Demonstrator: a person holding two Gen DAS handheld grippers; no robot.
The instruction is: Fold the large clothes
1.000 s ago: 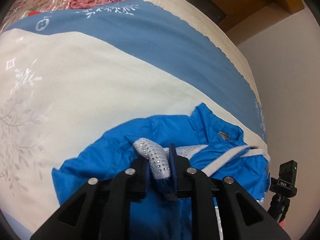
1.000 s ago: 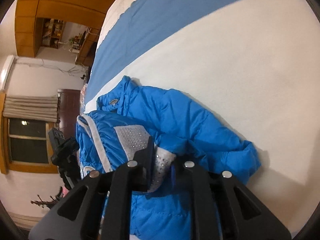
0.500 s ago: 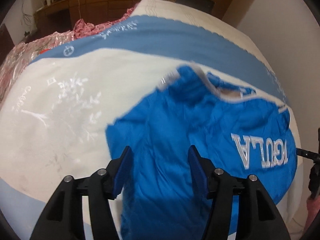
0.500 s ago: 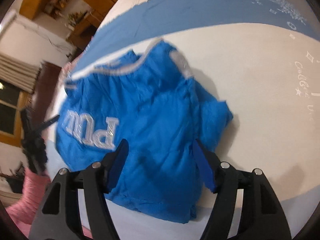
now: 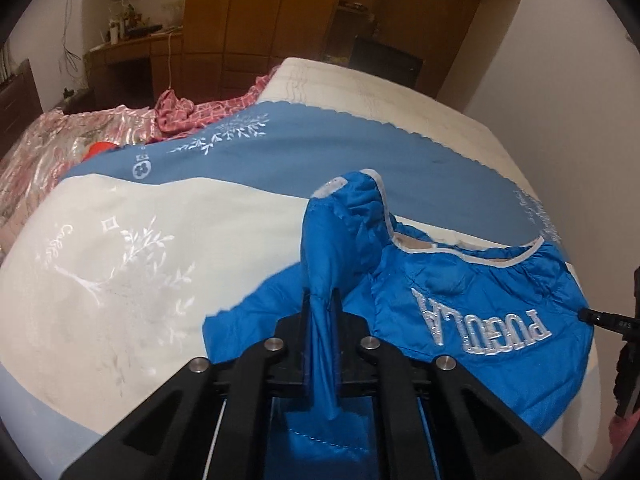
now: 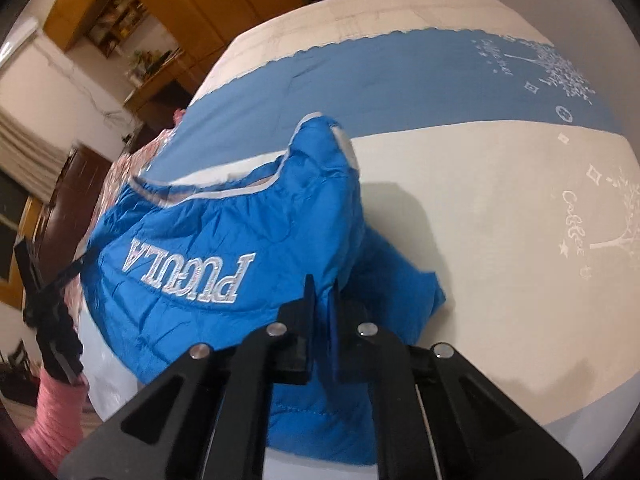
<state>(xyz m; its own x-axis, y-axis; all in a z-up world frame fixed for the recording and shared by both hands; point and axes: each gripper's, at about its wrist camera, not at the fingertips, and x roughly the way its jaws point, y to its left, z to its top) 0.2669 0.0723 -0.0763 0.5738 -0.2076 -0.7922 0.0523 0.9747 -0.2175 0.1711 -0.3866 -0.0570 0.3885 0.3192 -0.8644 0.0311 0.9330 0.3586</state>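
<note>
On the bed (image 5: 168, 216): blue jacket (image 5: 472, 312) is lying crumpled.
Left gripper (image 5: 322, 316): having just closed, is pinching jacket fabric.
Right gripper (image 6: 322, 300): likewise is clamping a fold.

A home bedroom: a bed (image 5: 160, 240) under a blue-and-cream bedspread (image 5: 320, 148), wooden wardrobes (image 5: 260, 12) at the far wall (cluttered shelves (image 5: 132, 32) beside them).

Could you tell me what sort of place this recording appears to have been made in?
Most likely a home bedroom: the blue jacket lies on a bed covered by a blue-and-cream blanket, with wooden wardrobes behind it.
</note>
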